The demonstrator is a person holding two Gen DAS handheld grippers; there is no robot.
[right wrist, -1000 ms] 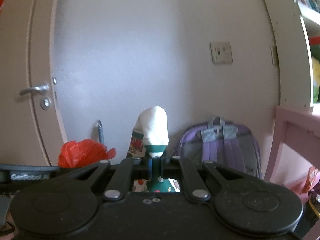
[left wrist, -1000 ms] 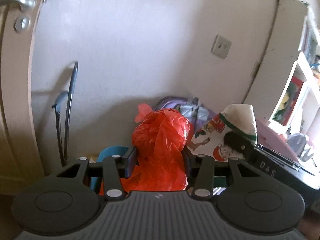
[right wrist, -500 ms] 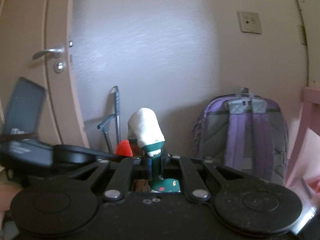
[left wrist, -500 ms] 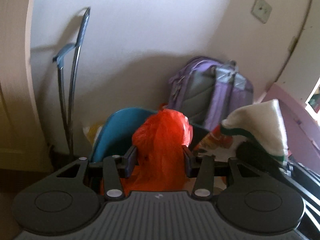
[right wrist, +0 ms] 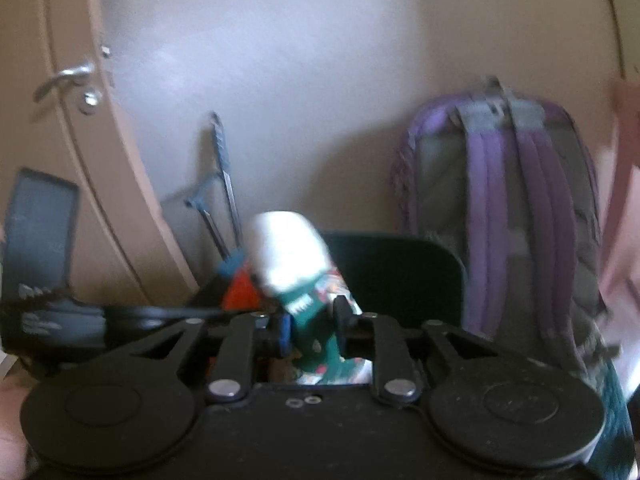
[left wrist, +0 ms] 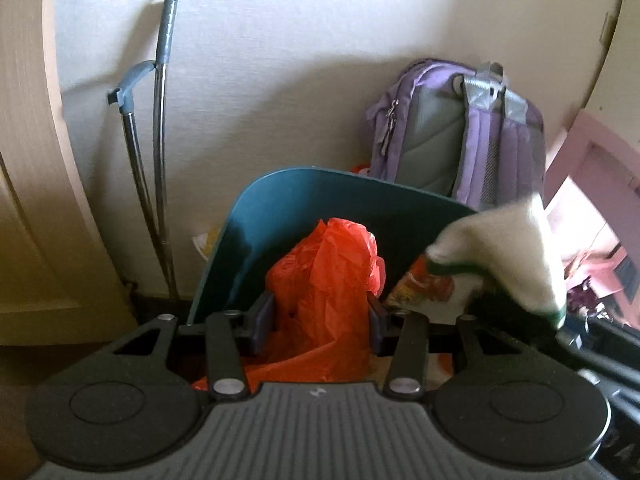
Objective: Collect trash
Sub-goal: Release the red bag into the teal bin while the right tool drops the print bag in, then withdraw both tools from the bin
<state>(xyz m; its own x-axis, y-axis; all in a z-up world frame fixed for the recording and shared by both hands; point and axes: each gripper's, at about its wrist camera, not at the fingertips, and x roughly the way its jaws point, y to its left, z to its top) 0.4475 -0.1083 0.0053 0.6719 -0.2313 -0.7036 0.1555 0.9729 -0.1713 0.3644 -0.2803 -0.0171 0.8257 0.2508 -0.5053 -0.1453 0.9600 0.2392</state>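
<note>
Nearest in the left wrist view, the left gripper (left wrist: 318, 318) has its fingers clamped on a crumpled red plastic bag (left wrist: 326, 280), which bulges up between the pads and trails down under them. Straight ahead of those fingers, and just below, stands the teal bin (left wrist: 304, 196) with its mouth open toward the camera; the bag hangs over that mouth, so the drop lies down and slightly forward.

In the right wrist view, the right gripper (right wrist: 308, 328) has its fingers opening. The printed green-and-white wrapper (right wrist: 298, 276) stands between them, its long axis running up and away from the fingers, white end on top. The picture is blurred, but the pads look to have come off it, so I judge it is being let go. The same wrapper shows at the right edge of the left view, over the bin's right rim, so both pieces of trash sit above the bin, the wrapper farther to the right.

Behind the bin, a purple backpack (left wrist: 460, 132) leans on the wall (left wrist: 280, 60), and a grey-handled dustpan stick (left wrist: 160, 80) leans to the left beside the door (right wrist: 72, 120).
</note>
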